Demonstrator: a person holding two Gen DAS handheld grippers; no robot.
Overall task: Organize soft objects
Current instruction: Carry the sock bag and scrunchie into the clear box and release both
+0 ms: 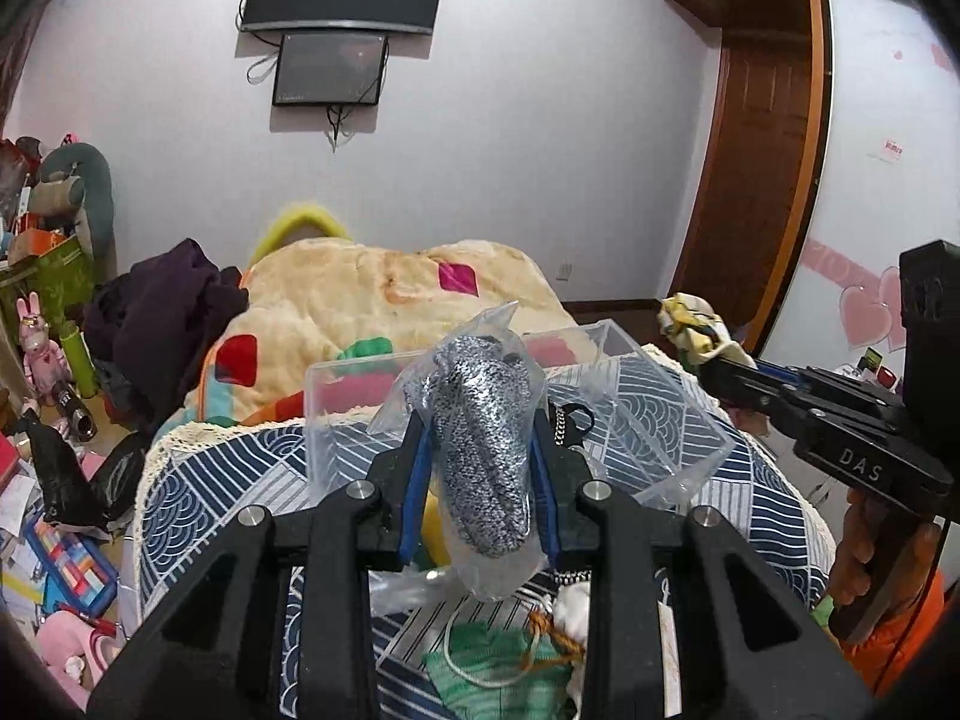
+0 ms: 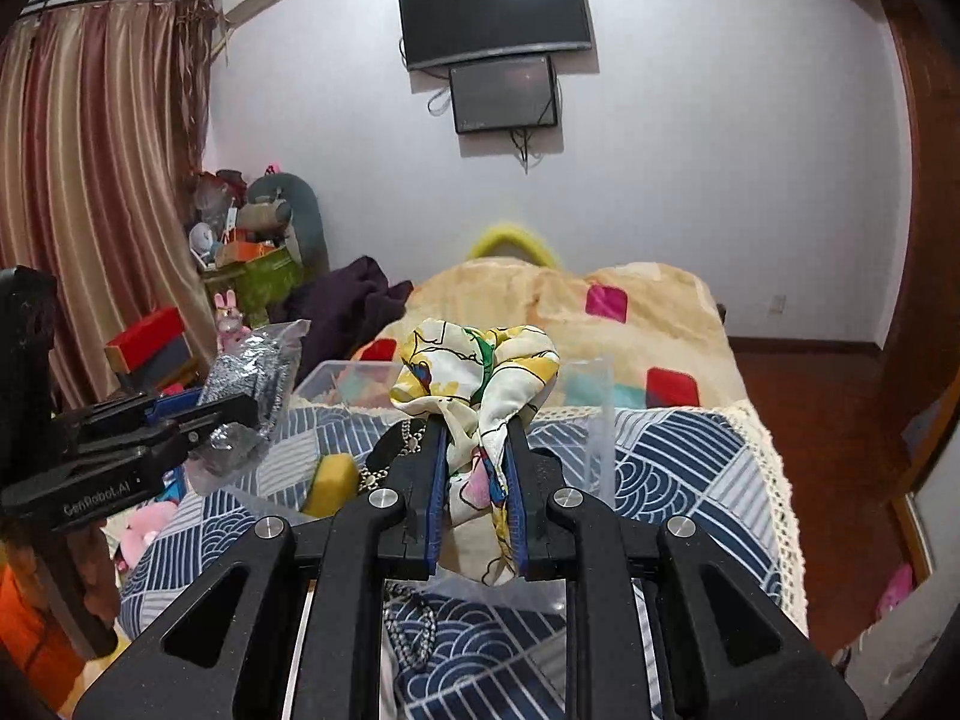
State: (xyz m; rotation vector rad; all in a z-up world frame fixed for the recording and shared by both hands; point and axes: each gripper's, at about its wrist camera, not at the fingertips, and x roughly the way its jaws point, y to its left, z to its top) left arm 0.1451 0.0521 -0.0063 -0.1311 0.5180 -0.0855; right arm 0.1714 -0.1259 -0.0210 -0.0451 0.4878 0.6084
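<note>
Through the left wrist camera, I see my left gripper [image 1: 480,450] clenched on a bagged grey knit item [image 1: 483,450], a speckled roll sealed in clear plastic, lifted above the patterned bedspread [image 1: 228,468] with the clear plastic box [image 1: 336,384] just beyond it; I judge I hold it high so it can drop into that box. At far right the right gripper [image 1: 699,354] carries a floral cloth. Through the right wrist camera, my right gripper [image 2: 477,450] grasps that floral silk scarf [image 2: 480,372], bunched between the blue pads [image 2: 437,480], raised over the box's near wall [image 2: 600,420]. A yellow sponge [image 2: 333,480] and a chain [image 2: 408,438] lie inside, near left.
</note>
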